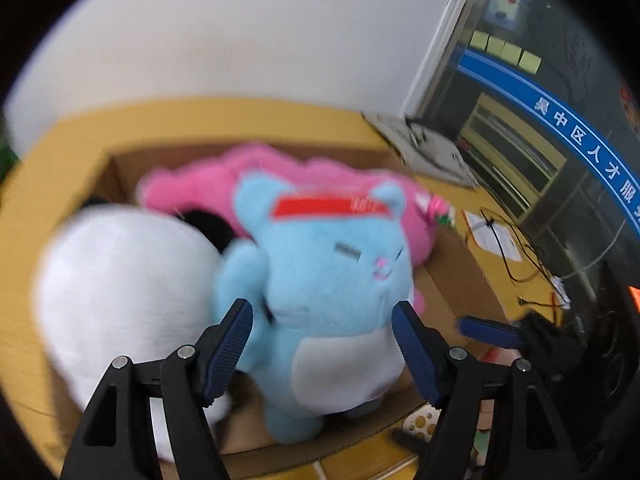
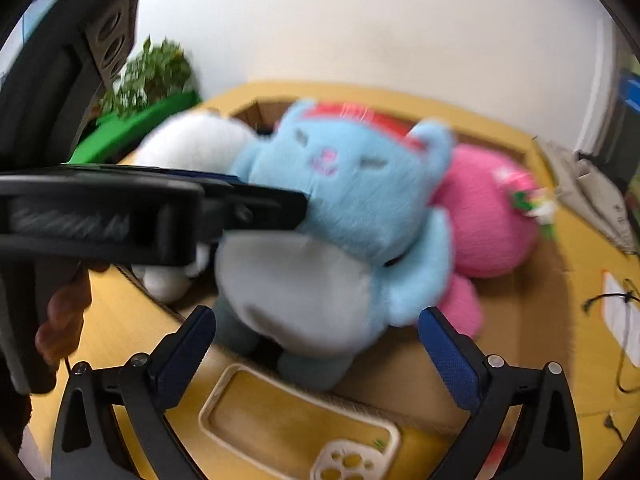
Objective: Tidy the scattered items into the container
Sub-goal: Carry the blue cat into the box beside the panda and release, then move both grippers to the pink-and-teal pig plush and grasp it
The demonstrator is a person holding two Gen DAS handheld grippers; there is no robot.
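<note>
Lighting: bright, even and soft indoors; source not visible; shadows faint. Glare: none marked, though the white wall [image 1: 248, 40] read nearly washed out. Blur: motion smear across both views, heaviest on the blue plush toy [image 2: 360, 200] and the white plush [image 1: 120, 300]. Distortion: strong fisheye bending, black vignette at all corners. Sharpest part: gripper fingers [image 1: 416, 352] in the foreground

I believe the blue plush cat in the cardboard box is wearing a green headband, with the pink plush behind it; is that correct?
Not quite: the headband on the blue plush cat is red, not green, as both wrist views show. The rest holds: it sits in the cardboard box with the pink plush behind it.
</note>
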